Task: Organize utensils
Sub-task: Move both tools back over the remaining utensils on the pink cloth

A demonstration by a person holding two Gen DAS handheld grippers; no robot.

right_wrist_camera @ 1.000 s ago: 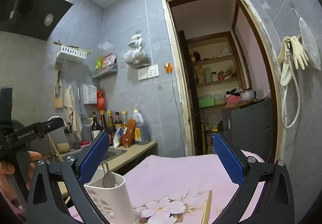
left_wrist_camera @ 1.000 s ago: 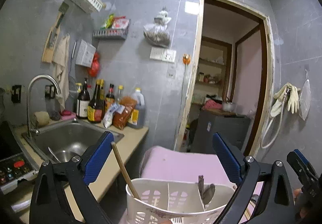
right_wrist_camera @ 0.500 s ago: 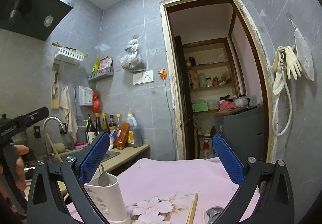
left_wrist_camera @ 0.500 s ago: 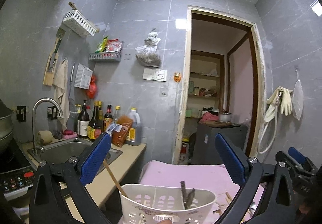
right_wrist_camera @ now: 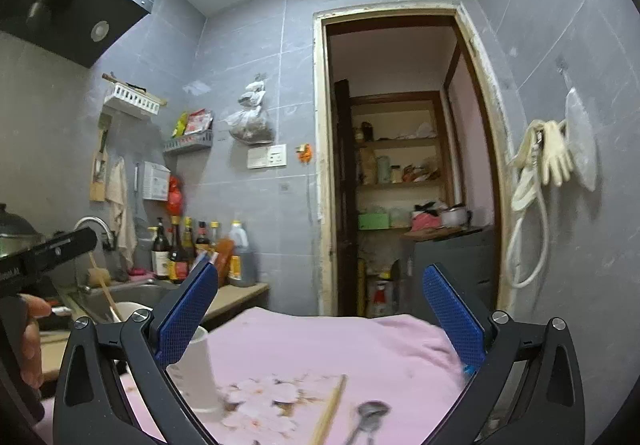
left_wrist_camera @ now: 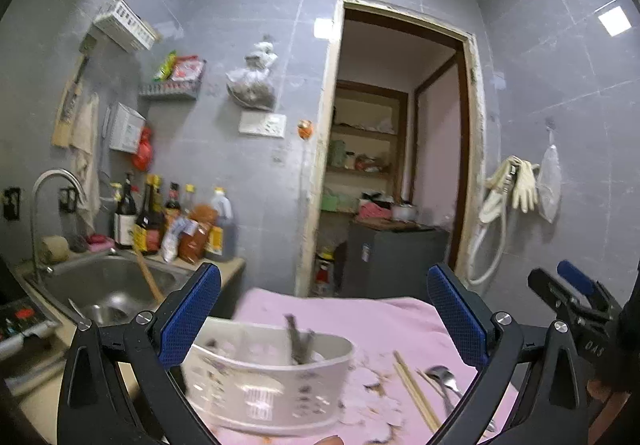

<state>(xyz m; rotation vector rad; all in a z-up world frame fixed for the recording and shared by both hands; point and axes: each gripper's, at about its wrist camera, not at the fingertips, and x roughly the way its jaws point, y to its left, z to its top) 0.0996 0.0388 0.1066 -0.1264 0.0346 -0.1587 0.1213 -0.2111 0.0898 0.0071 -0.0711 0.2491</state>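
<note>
Though wide apart, both hand-held grippers (left_wrist_camera: 324, 313) (right_wrist_camera: 320, 311) empty

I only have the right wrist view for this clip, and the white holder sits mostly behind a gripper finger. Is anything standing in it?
Observer: Yes. In the left wrist view, the white perforated plastic utensil holder has dark metal utensil handles sticking up near its middle. They are too blurred to tell what kind of utensil they are.
Reviewer: My view shows only the body of the left gripper. Is it carrying something?
Observer: No. The left gripper is wide open with nothing between its fingers, and the holder sits just in front of it.
</note>
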